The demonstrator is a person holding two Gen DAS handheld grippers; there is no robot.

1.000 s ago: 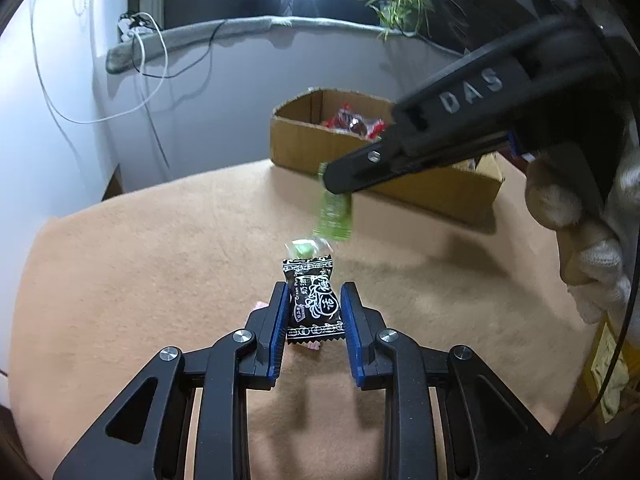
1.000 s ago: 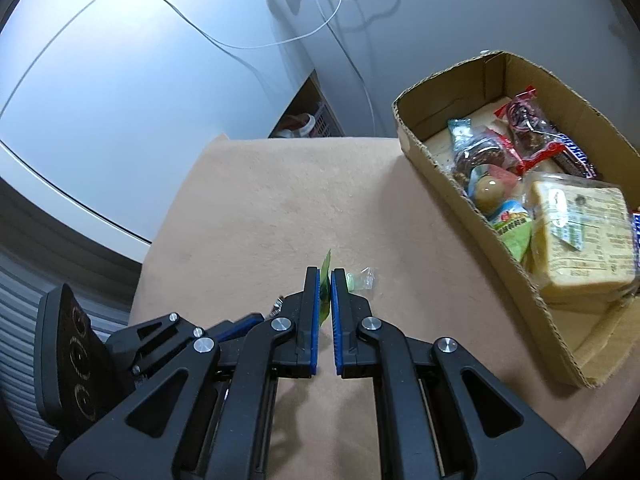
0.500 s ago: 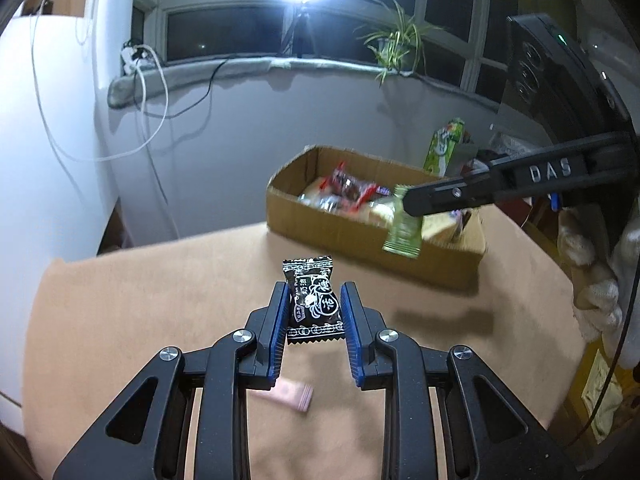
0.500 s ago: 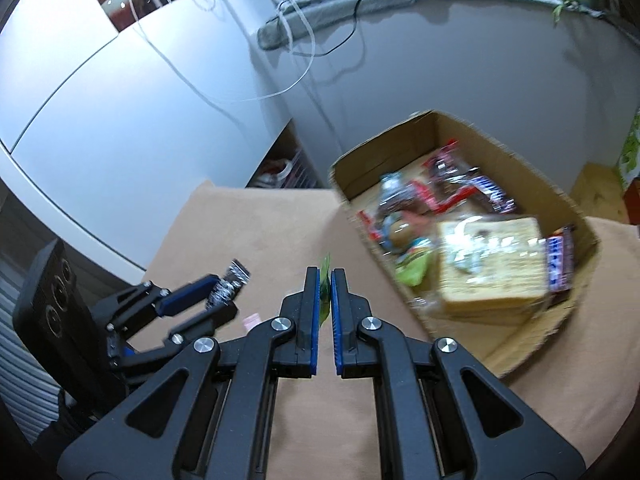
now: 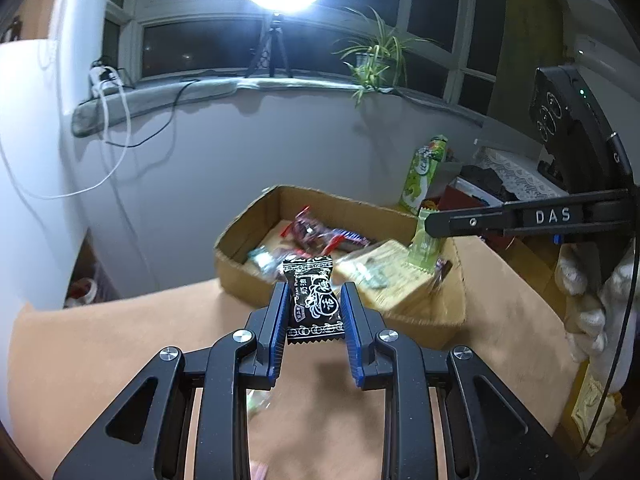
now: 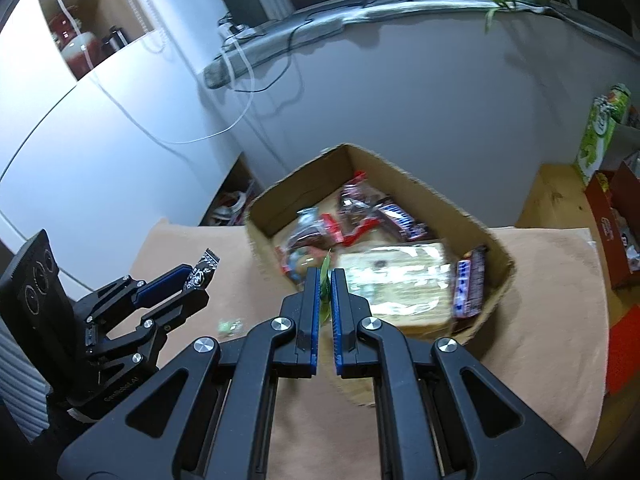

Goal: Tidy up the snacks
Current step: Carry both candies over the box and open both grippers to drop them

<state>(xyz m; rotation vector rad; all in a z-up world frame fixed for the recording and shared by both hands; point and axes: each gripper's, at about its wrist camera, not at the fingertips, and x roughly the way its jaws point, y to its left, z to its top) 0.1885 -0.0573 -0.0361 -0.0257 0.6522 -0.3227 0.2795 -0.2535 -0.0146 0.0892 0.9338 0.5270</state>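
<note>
My left gripper (image 5: 314,292) is shut on a black candy packet (image 5: 314,300) with white print, held up in front of the cardboard box (image 5: 256,276). My right gripper (image 6: 326,276) is shut on a thin green packet (image 6: 326,270), held over the near side of the box (image 6: 496,292). From the left wrist view the right gripper (image 5: 430,228) hangs the green packet (image 5: 424,246) above the box's right part. From the right wrist view the left gripper (image 6: 192,280) holds the black packet (image 6: 204,266) left of the box. The box holds several wrapped snacks.
A small green candy (image 6: 230,326) lies on the tan tablecloth (image 6: 552,300) between the grippers. A pink wrapper (image 5: 260,472) shows at the bottom edge. A green carton (image 5: 424,172) and red boxes (image 6: 616,220) stand beyond the table's right side. A white wall is behind.
Both grippers have risen from the table and moved toward the box, each still holding its packet. The right gripper's green packet now hangs over the box.
</note>
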